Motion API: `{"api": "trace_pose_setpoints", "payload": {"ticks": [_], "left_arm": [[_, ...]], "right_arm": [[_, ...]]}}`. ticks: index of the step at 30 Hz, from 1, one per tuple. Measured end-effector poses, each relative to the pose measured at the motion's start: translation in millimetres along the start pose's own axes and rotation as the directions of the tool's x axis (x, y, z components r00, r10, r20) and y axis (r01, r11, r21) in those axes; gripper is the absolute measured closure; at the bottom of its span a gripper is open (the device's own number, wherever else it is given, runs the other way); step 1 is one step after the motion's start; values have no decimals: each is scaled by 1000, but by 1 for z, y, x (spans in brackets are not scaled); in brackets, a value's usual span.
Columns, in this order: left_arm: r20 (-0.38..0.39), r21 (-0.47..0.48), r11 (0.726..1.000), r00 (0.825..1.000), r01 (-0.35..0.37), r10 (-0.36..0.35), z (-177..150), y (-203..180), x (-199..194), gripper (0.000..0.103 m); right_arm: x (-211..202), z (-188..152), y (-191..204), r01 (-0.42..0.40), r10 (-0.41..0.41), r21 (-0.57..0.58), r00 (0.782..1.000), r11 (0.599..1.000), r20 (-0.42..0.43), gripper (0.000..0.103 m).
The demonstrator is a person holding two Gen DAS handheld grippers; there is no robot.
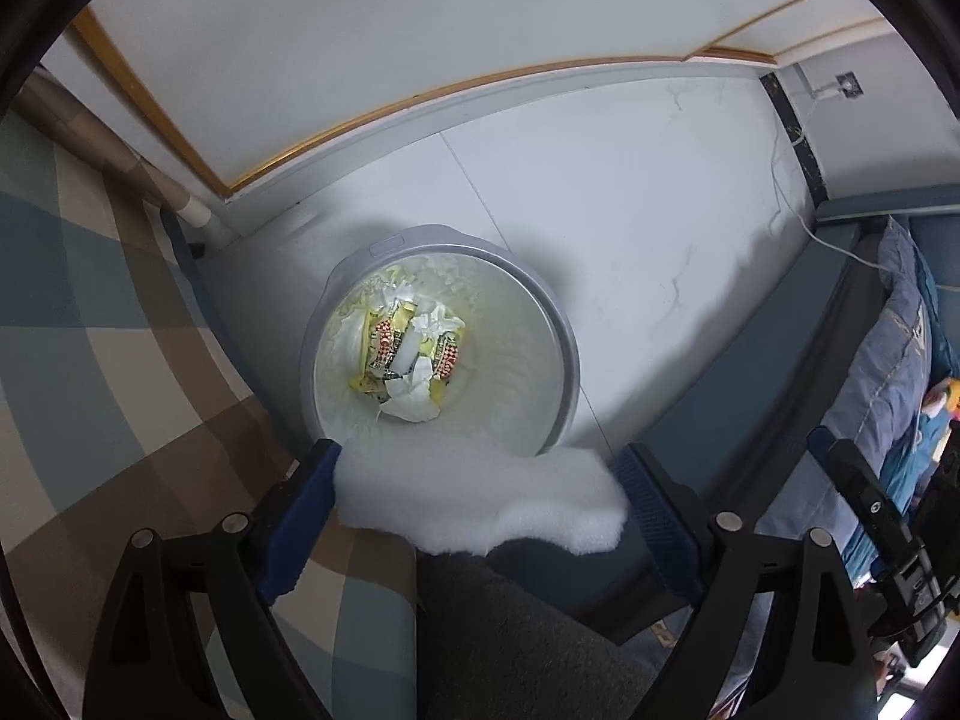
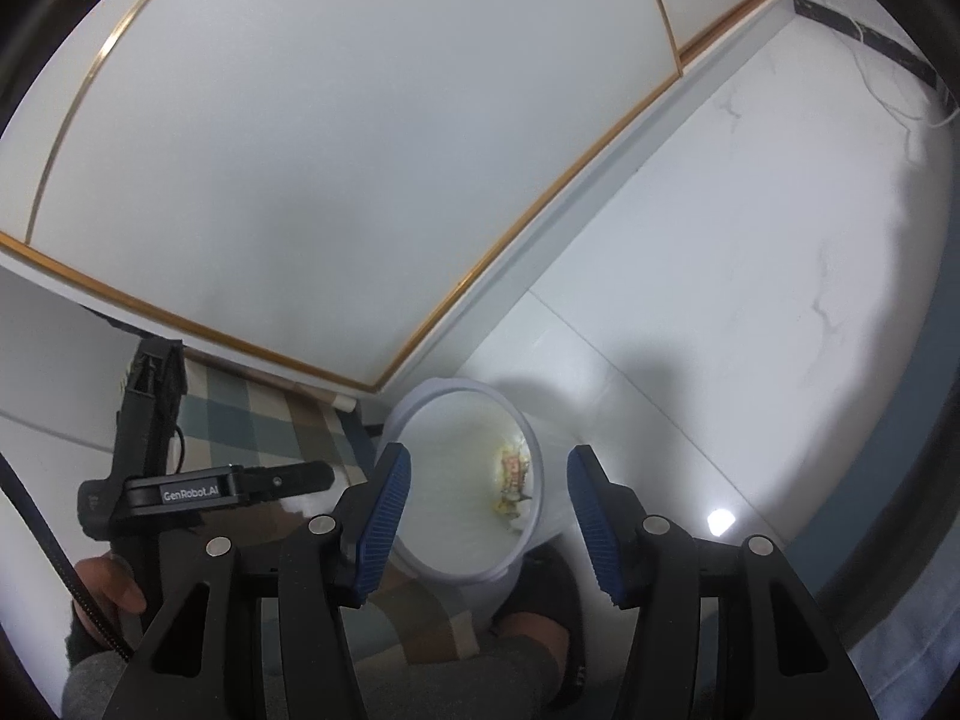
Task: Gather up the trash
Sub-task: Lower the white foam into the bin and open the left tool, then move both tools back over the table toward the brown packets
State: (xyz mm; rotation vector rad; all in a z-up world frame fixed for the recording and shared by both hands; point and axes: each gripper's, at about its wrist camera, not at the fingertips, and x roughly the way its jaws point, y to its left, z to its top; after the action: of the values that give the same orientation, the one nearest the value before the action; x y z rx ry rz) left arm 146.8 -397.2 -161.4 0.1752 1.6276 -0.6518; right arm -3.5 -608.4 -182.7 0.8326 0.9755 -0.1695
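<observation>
- Right now you are holding the left gripper [image 1: 480,480] above the trash bin [image 1: 564,372], pointing steeply down at its mouth.
- Its jaws are standing wide, and a white foam piece [image 1: 474,498] is spanning the gap between the blue pads [image 1: 651,516]; it is touching the left pad, but whether the right pad is pressing on it you cannot tell from this view.
- The foam piece is overlapping the near rim of the bin, still outside its opening.
- Inside the bin, crumpled white tissues [image 1: 414,402] and yellow wrappers [image 1: 384,348] are lying together on the bottom.
- The bin is sitting on the pale marbled floor [image 1: 630,210], just beside the checked rug [image 1: 90,300] and near the white cabinet [image 1: 300,60] with gold trim.
- You are keeping the right gripper [image 2: 489,516] over the same bin [image 2: 420,420], its jaws partly apart and gripping nothing.
- In the right wrist view, the left gripper's body [image 2: 198,492] is showing at the left, with your hand [image 2: 108,588] wrapped around its handle.
- A white cable [image 1: 780,180] is trailing across the floor at the far right.
</observation>
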Motion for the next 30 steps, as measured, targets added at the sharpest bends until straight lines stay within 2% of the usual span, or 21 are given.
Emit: {"api": "trace_pose_setpoints", "payload": {"ticks": [4,8,13,16,19,22,24,28,30], "left_arm": [[0,-12,998,999,54,-54,-3,0,-4,6],[26,-35,997,997,72,-71,-9,7,-15,6],[121,-2,994,987,105,-104,-22,5,-47,6],[200,-5,996,976,85,-83,-31,11,-67,6],[287,-6,996,954,94,-88,-43,19,-91,6],[356,-15,999,933,49,-40,-55,27,-111,6],[412,-22,999,911,31,-19,-68,35,-129,6],[526,-42,998,850,46,-17,-92,51,-163,6],[591,-66,997,806,38,9,-108,62,-182,6]], "right_arm": [[-12,-1,6,2,-2,-20,1000,1000,17,49],[-26,-3,12,1,0,-34,999,999,45,49],[-37,-7,24,-2,5,-45,998,999,62,49],[-43,-10,37,-6,11,-70,997,998,71,49],[-50,-15,51,-15,23,-94,996,995,85,49],[-57,-20,69,-31,42,-117,995,993,95,49],[-63,-24,83,-44,59,-139,992,989,108,49],[-73,-34,111,-73,99,-187,986,980,134,49],[-81,-39,129,-87,121,-220,981,972,148,48]]}}
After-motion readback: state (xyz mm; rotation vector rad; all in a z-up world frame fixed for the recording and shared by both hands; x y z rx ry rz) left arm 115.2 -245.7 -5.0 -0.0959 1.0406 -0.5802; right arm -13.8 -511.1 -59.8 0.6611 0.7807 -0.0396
